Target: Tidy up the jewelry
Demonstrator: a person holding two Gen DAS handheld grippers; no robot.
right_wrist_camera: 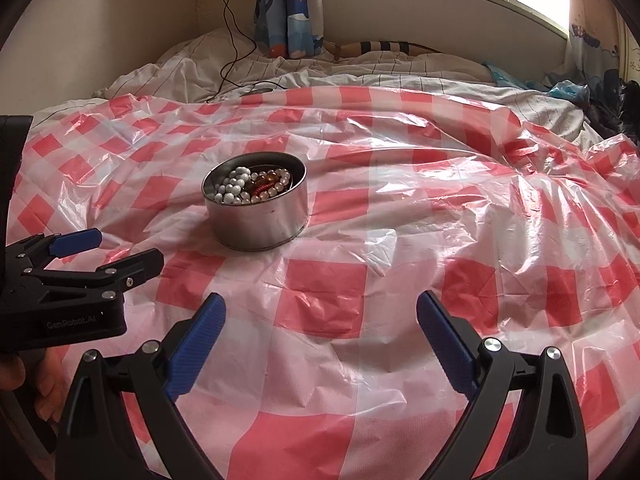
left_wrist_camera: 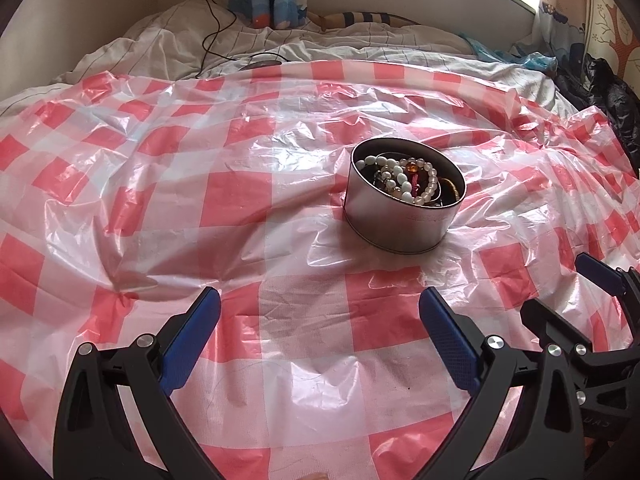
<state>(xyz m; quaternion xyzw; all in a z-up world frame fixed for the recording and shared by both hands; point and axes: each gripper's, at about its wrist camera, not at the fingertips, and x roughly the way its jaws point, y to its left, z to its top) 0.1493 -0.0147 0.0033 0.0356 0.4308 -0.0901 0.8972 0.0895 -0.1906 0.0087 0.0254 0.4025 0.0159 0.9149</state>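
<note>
A round silver tin [left_wrist_camera: 400, 224] stands on the red-and-white checked plastic sheet [left_wrist_camera: 240, 200]. It holds a heap of jewelry [left_wrist_camera: 412, 182]: white bead strings, an amber piece and a red piece. In the right wrist view the tin [right_wrist_camera: 260, 220] sits ahead to the left, with the jewelry [right_wrist_camera: 252, 186] inside. My left gripper [left_wrist_camera: 320, 300] is open and empty, short of the tin. My right gripper [right_wrist_camera: 322, 306] is open and empty, to the right of the tin and nearer than it. The left gripper also shows at the left edge of the right wrist view [right_wrist_camera: 116, 248].
The sheet covers a bed with rumpled striped white bedding [left_wrist_camera: 280, 44]. A black cable [right_wrist_camera: 236, 40] runs down from a wall plug onto the bedding. A patterned curtain [right_wrist_camera: 288, 8] hangs at the back. Dark clothing [left_wrist_camera: 612, 96] and a blue bag lie at the right edge.
</note>
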